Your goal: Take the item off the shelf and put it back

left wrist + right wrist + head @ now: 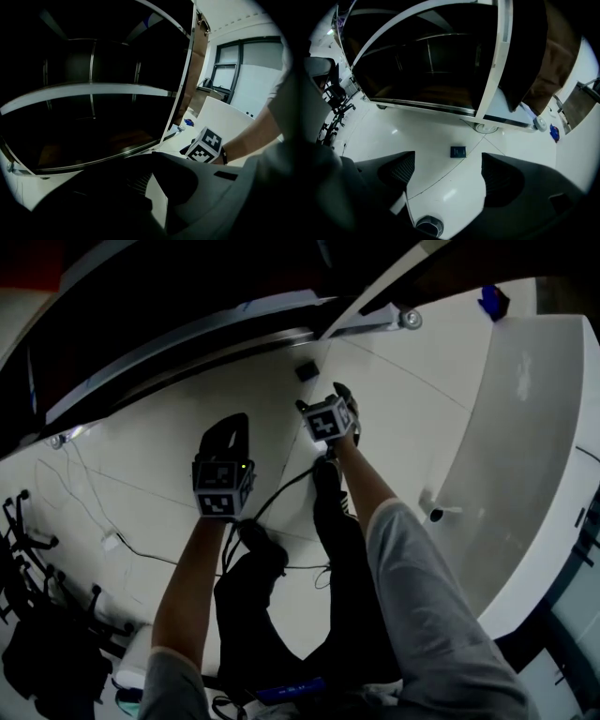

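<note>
Right gripper [447,176] gaping wide, empty, pointed down at item [458,152]: small flat dark-blue box. Lying on glossy white floor [393,136], just off shelf [490,93] base edge, near castor [487,126]. Likely lining up a pickup. Left gripper [157,197] narrow, empty, looks idle.

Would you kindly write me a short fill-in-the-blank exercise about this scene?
1. The small dark blue item lies on the ____.
2. The right hand-held gripper has its jaws ____, with the item lying ahead of them.
3. The left hand-held gripper holds ____.
Missing words: floor; open; nothing.
</note>
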Tool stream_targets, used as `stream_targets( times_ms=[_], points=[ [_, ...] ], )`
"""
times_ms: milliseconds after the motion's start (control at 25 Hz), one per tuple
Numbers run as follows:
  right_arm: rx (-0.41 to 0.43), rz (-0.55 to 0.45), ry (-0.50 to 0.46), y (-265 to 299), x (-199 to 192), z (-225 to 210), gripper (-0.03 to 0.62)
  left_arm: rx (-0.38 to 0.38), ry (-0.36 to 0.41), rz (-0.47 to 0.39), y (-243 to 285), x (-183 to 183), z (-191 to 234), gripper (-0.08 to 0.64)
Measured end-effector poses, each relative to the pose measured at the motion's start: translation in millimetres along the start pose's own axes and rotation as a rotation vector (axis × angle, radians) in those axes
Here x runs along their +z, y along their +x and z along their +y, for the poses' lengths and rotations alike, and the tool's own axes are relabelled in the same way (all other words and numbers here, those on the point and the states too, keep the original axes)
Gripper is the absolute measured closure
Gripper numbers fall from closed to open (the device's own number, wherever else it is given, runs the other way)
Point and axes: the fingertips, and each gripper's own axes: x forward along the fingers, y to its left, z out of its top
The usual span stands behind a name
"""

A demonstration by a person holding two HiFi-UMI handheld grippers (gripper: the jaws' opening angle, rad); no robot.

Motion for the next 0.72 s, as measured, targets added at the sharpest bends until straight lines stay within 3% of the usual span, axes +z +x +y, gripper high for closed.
stream_targets(
  times_ms=[400, 720],
  points=[
    [-0.346, -0.123, -0.236, 58.4, 43.8, -122.8, 0.121, -0.025, 0.000, 0.031, 84.5, -45.2, 12.8, 0.554],
    [-0.437, -0.112, -0.264, 104.8, 52.8, -175.8, 0.106, -0.051, 0.004, 0.080, 156.0, -72.4, 15.8, 0.554]
  ],
)
